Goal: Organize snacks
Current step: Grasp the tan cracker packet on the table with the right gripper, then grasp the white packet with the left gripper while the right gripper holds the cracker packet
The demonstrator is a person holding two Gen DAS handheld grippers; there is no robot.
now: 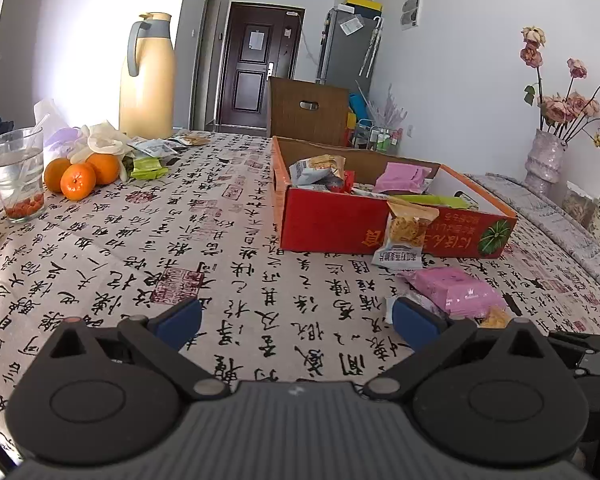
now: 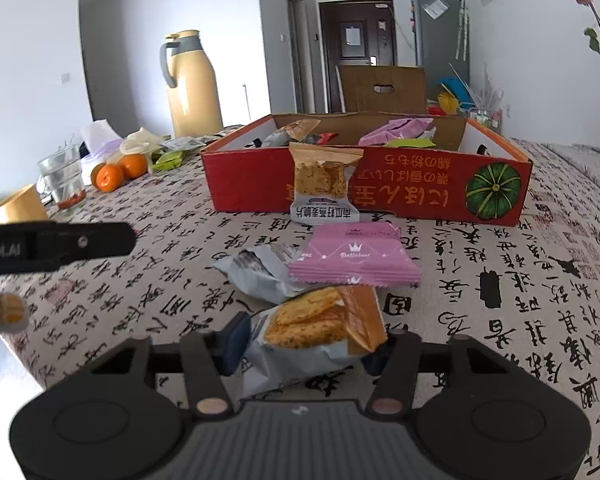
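At bottom centre the right gripper (image 2: 302,344) pinches a grey snack pack (image 2: 312,334), seemingly by its crinkly wrapper alone, so it may slip before reaching the red box (image 2: 364,184). The left gripper (image 1: 296,320) hangs spread and empty.

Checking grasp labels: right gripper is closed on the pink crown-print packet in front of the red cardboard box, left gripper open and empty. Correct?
One error. The right gripper is closed on the grey-and-orange cracker packet, not the pink crown-print packet, which lies loose on the tablecloth just beyond it, as the right wrist view shows. The red cardboard box stands behind, and the left gripper is open and empty.
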